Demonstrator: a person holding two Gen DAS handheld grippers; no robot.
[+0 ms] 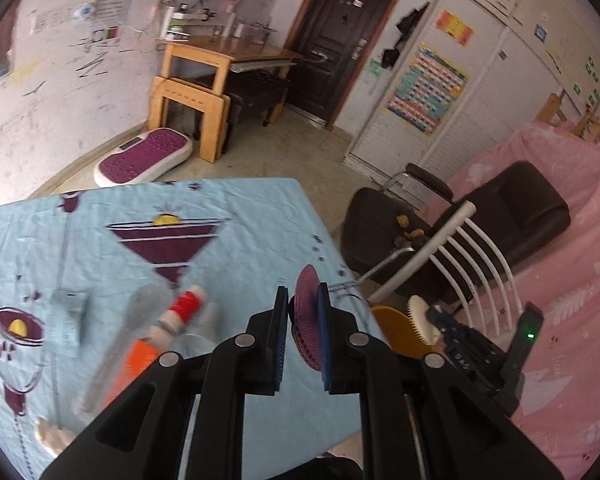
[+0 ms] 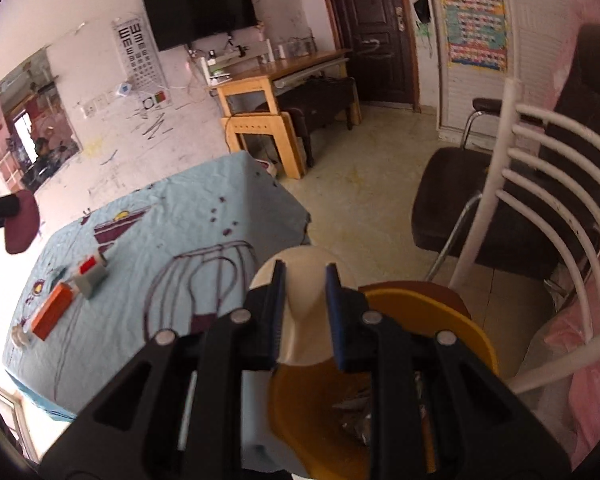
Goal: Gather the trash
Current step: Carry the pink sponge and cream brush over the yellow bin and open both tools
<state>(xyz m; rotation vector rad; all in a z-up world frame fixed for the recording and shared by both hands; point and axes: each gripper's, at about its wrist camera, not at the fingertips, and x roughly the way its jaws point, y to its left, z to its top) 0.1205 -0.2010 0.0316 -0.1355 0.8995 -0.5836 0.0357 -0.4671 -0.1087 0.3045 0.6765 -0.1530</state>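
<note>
Clearly both grippers are clamped: left gripper [image 1: 303,336] on a purple dustpan [image 1: 306,316], right gripper [image 2: 303,304] on a cream brush [image 2: 306,308]; a thin hold could let the dustpan twist over the table [image 1: 240,216].

Honestly not much I could read from here. The only clear thing was the eye chart [image 2: 139,58] on the far wall, left of the TV [image 2: 199,10], with rows of "E" shapes shrinking downward. The colourful grid poster [image 2: 475,26] right of the door [image 2: 374,28] had print too small to make out, same for the little labels on the white cabinets [image 1: 512,32].
</note>
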